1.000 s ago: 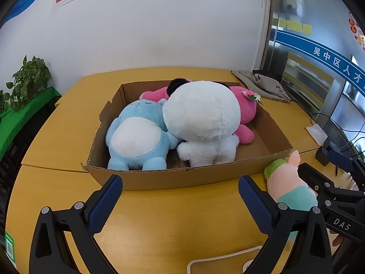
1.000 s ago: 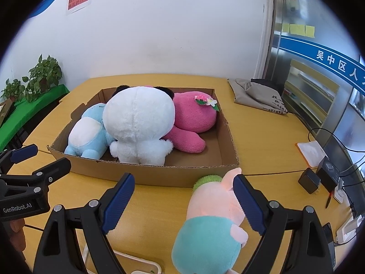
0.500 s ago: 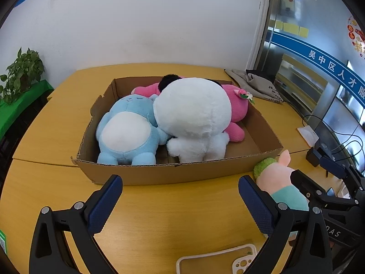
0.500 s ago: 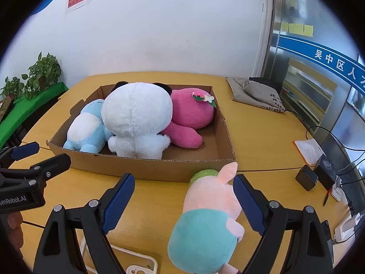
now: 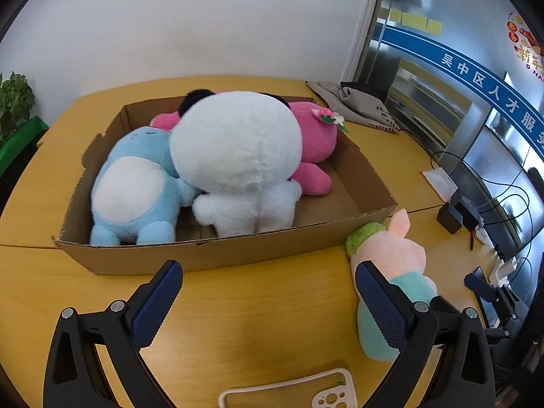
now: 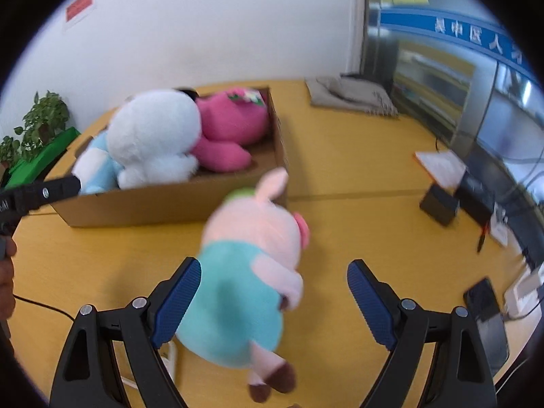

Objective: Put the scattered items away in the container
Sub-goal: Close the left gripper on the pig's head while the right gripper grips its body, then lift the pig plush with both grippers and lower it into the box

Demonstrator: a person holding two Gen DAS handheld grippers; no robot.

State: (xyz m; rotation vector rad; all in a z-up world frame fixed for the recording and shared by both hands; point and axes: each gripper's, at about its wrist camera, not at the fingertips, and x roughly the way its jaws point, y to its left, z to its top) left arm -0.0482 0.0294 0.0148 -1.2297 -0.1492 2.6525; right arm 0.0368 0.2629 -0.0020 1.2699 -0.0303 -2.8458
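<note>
A cardboard box on the yellow table holds a blue plush, a white panda plush and a pink plush. A pig plush in a teal shirt lies on the table outside the box's right front corner. My right gripper is open, its jaws on either side of the pig's teal body. My left gripper is open and empty in front of the box.
A white phone case lies at the table's front edge. A grey cloth bag lies at the back right. Black adapters, cables and a paper sit at the right edge. A potted plant stands left.
The right gripper has swung right and closer, so the pig now lies between its open jaws. The left gripper has shifted slightly right. Neither gripper has shut.
</note>
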